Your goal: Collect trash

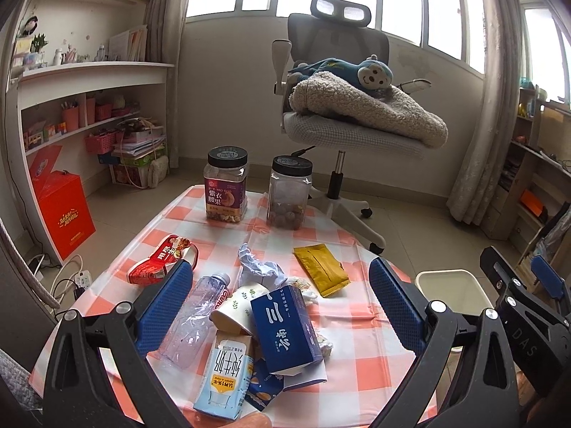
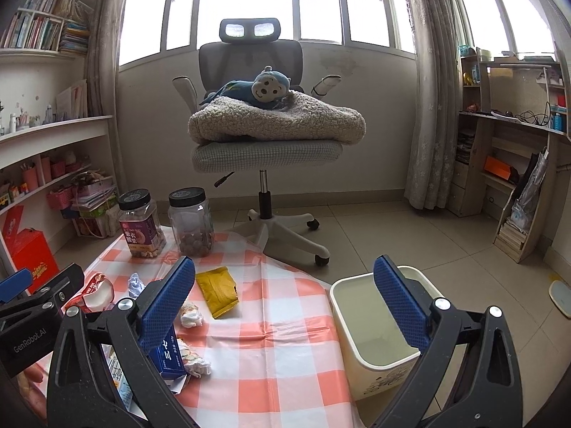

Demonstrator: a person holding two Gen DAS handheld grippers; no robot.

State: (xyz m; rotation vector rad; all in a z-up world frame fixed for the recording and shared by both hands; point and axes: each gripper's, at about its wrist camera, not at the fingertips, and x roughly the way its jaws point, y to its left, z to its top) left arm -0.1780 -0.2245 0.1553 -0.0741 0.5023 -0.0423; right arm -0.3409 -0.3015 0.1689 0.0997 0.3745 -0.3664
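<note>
Beside the bin, the blue carton lay lengthwise, pointing away. Both the left gripper and right gripper gaped, empty. Its lower end was hidden.

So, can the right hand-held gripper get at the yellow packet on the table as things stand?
Probably yes. The right hand-held gripper is open and holds nothing, and the yellow packet lies flat on bare tablecloth ahead of it, with nothing on top.

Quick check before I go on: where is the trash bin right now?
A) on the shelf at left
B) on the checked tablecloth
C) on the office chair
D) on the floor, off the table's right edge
D: the cream trash bin stands on the tiled floor just past the right edge of the checked tablecloth, and it looks empty.
</note>
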